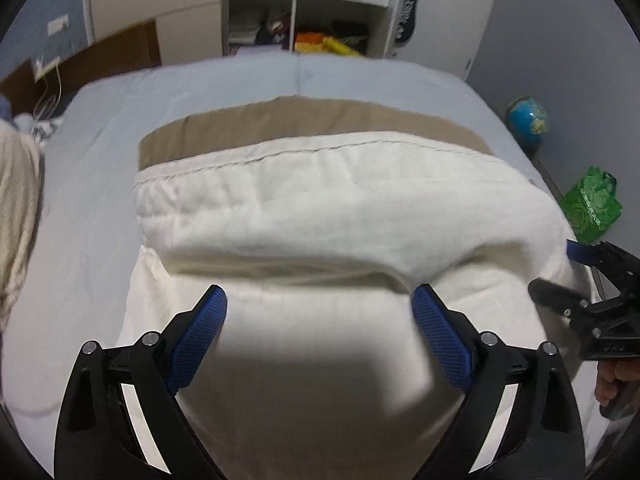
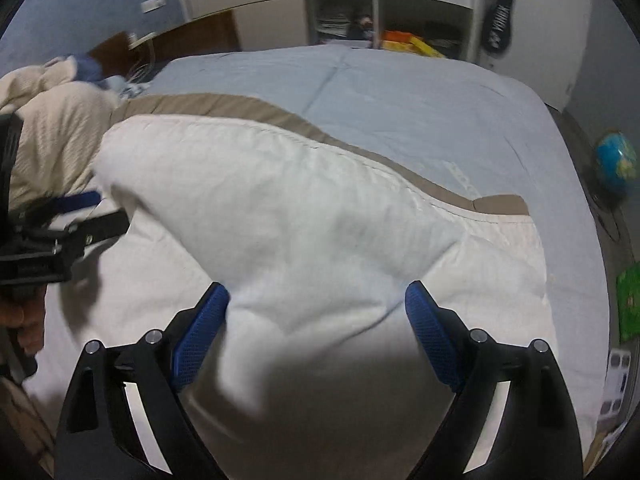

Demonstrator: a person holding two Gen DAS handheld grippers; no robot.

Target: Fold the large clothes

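A large cream-white garment (image 1: 320, 208) lies folded over on the light blue bed (image 1: 100, 200), with a tan garment (image 1: 304, 120) under its far edge. My left gripper (image 1: 320, 308) is open, its blue fingers spread wide just above the near white fold. My right gripper (image 2: 316, 304) is open too, over the garment's right part (image 2: 300, 220), where a raised fold bulges up. The tan strip also shows in the right wrist view (image 2: 240, 106). The right gripper shows at the right edge of the left wrist view (image 1: 592, 280); the left gripper shows at the left edge of the right wrist view (image 2: 60, 224).
A cream knitted blanket (image 2: 52, 136) lies heaped at the bed's left. A white wardrobe with open shelves (image 1: 304, 4) stands behind the bed. A blue globe (image 1: 528, 120) and a green bag (image 1: 592, 204) sit on the floor to the right.
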